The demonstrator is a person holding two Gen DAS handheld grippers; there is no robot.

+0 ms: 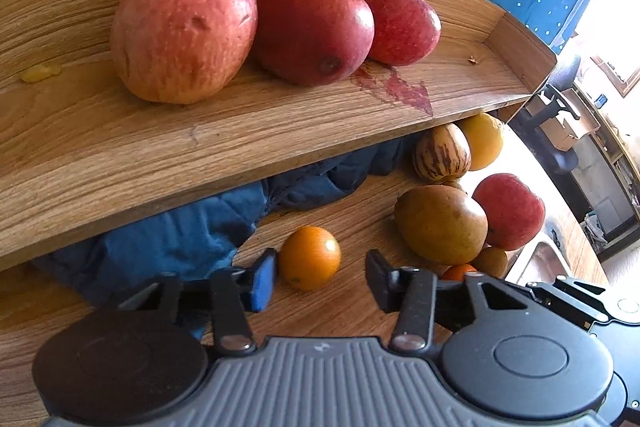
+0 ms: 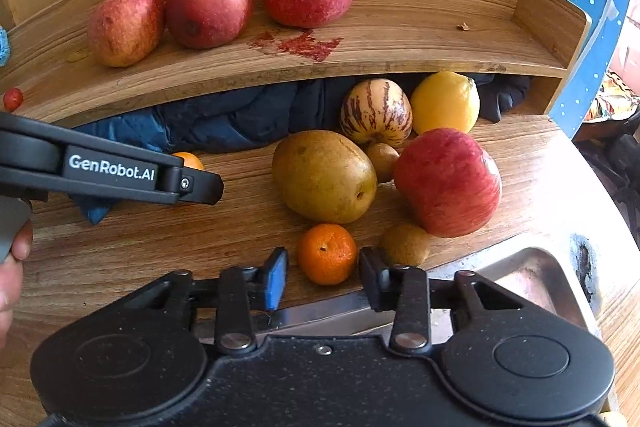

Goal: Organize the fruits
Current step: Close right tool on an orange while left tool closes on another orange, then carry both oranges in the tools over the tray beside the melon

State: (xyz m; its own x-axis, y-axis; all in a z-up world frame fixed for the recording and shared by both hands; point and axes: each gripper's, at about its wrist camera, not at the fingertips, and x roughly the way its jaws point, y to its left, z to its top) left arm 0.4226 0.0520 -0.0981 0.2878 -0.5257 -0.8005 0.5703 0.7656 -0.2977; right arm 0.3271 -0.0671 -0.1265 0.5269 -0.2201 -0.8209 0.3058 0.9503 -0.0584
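Both tongs are open wide and hold nothing. The left tongs [image 1: 320,277] stand just in front of a small orange [image 1: 309,257] on the table [image 1: 340,307], near the blue cloth [image 1: 180,235]. The right tongs [image 2: 323,273] frame a mandarin [image 2: 327,254] at the near edge, just beside a kiwi [image 2: 405,244].

Three red apples [image 2: 208,5] lie already in a row on the wooden shelf [image 2: 400,43], at its left part; the right part is free, with a red stain [image 2: 304,45] in the middle.

On the table remain a brown pear [image 2: 324,175], a big red apple [image 2: 448,183], a striped melon-like fruit [image 2: 376,111] and a yellow citrus [image 2: 445,103], the last two half under the shelf.

I judge the mandarin light, round and a little soft, with loose skin, so it should be taken across its widest middle with mild pressure. The big apple is heavier, hard and smooth; it may slip or roll, and wants a wide hold at its equator.
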